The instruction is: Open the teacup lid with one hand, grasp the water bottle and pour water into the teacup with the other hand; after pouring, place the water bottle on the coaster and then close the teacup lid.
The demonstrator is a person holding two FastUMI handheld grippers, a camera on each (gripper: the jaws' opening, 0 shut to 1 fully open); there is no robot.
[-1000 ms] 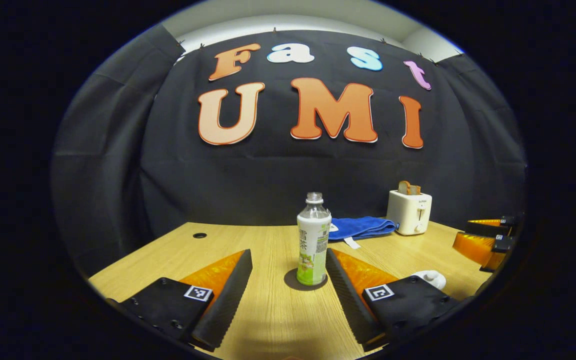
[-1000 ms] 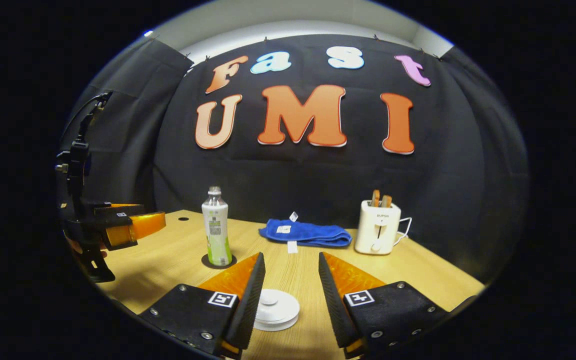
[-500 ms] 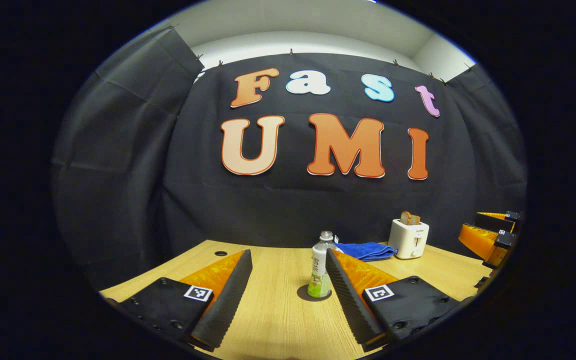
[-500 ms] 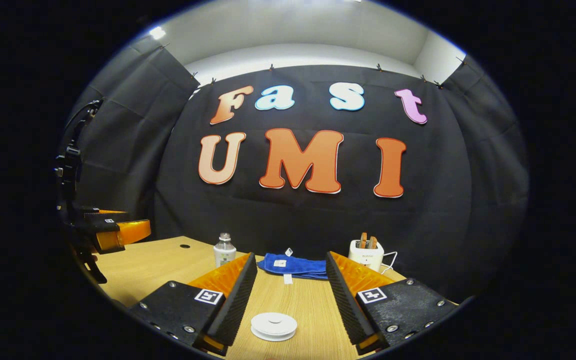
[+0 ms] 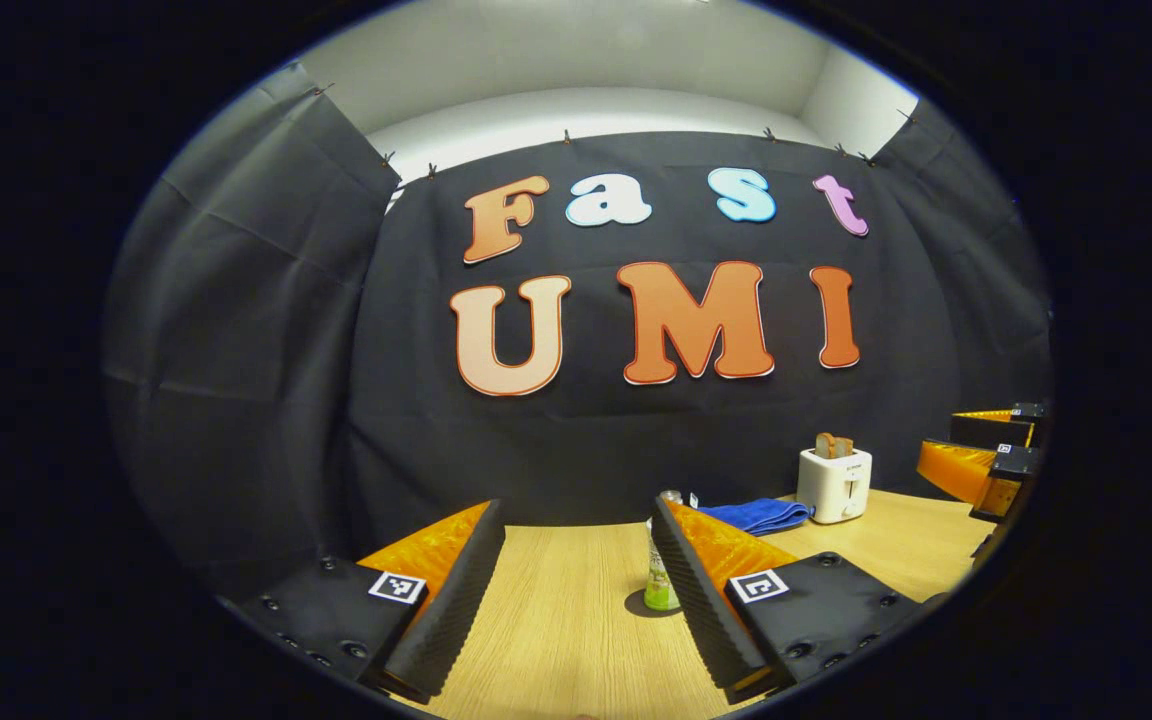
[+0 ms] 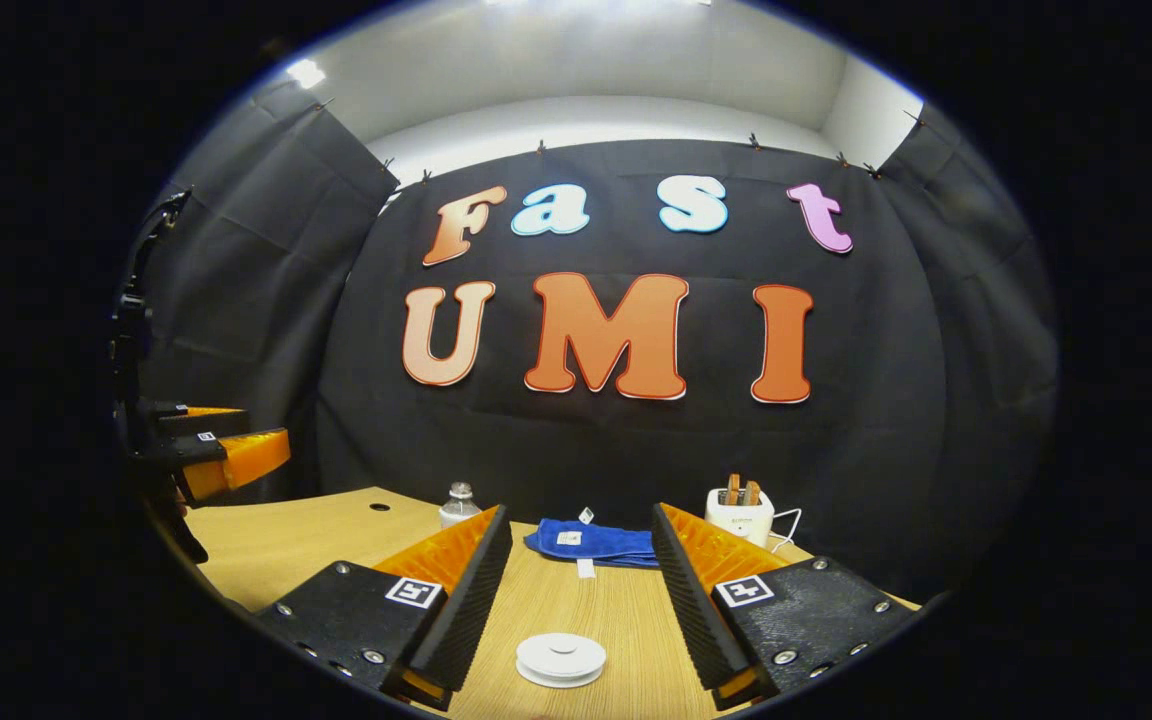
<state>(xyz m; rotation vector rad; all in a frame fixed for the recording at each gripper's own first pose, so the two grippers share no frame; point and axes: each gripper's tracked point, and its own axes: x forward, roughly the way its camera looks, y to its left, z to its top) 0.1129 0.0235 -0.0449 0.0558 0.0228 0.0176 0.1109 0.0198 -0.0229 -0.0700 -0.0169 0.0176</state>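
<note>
In the left gripper view, the left gripper (image 5: 576, 560) is held above the wooden tabletop (image 5: 556, 640) with its fingers spread wide and nothing gripped. The water bottle (image 5: 661, 585) is seen upright on a dark coaster (image 5: 641, 603), partly hidden behind one finger. In the right gripper view, the right gripper (image 6: 581, 565) is likewise held wide open and empty; the lidded white teacup (image 6: 561, 658) is seen on the tabletop between its fingers, untouched. A blue cloth (image 6: 591, 542) and a white toaster (image 6: 739, 512) are placed farther back.
</note>
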